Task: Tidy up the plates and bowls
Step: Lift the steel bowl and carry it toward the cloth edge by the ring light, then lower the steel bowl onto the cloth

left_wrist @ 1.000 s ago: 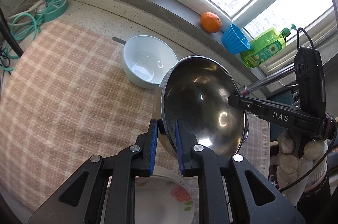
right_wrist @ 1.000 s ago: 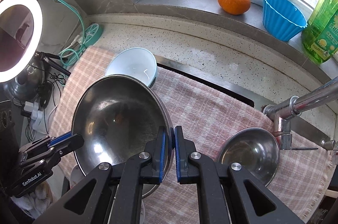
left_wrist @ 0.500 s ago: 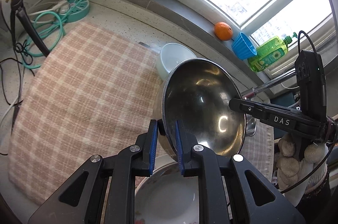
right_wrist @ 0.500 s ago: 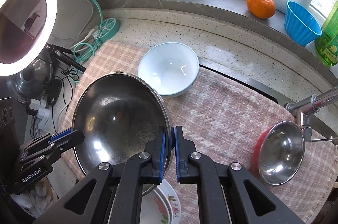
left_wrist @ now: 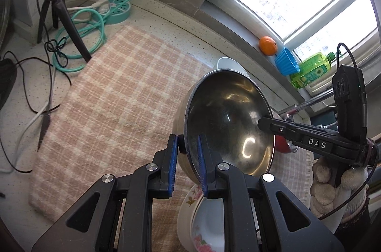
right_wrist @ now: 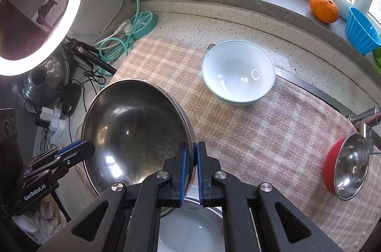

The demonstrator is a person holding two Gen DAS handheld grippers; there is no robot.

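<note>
You have the large steel bowl [right_wrist: 135, 130] off the checked cloth, tilted, clamped at opposite rim edges. Below it sits a floral-rimmed plate [left_wrist: 190, 199]. The white bowl [right_wrist: 238, 72] stands upright on the cloth near the counter's back. The small red-backed steel bowl [right_wrist: 347, 166] lies tipped on its side.

Steel bowl [right_wrist: 135, 133] pinched at opposite rims by right tongs [right_wrist: 192, 168] and left tongs [right_wrist: 78, 148].
</note>
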